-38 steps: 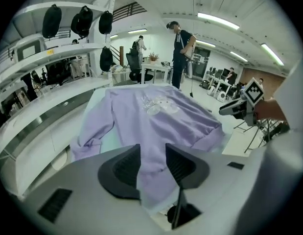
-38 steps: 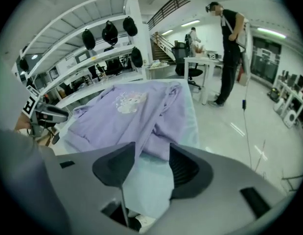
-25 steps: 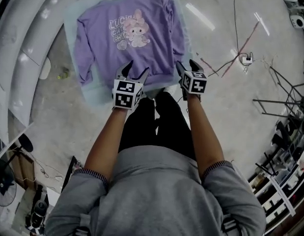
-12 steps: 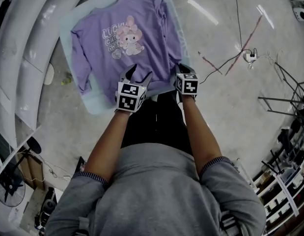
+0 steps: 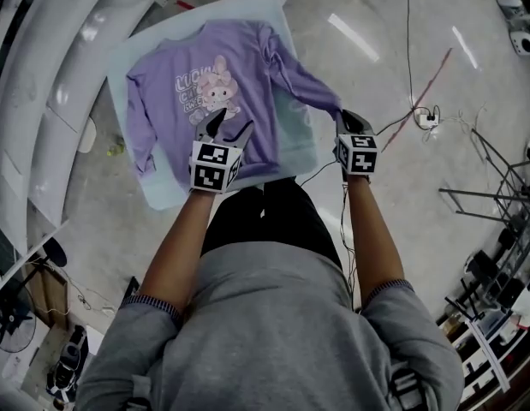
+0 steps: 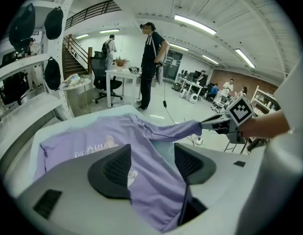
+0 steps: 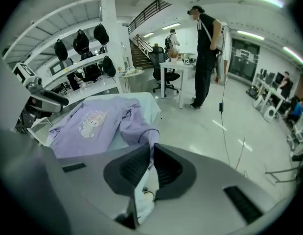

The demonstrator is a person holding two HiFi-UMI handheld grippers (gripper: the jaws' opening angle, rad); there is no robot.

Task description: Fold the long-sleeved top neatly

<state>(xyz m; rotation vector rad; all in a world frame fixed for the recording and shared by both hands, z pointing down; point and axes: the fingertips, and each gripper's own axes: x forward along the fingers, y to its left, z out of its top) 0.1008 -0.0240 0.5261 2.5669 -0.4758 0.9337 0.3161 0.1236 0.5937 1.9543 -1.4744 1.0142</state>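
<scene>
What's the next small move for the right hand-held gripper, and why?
Probably carry the cuff inward over the purple long-sleeved top: the right hand-held gripper is shut on it, and the sleeve stretches out past the mat.

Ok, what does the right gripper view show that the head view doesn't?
Only the right gripper view: the right gripper shut on the purple ribbed sleeve cuff, plus a person standing by a white desk. Only the head view: the wearer's forearms and grey jumper. Both: the purple long-sleeved top with its cartoon print, the pale mat under it, and the left gripper.
</scene>
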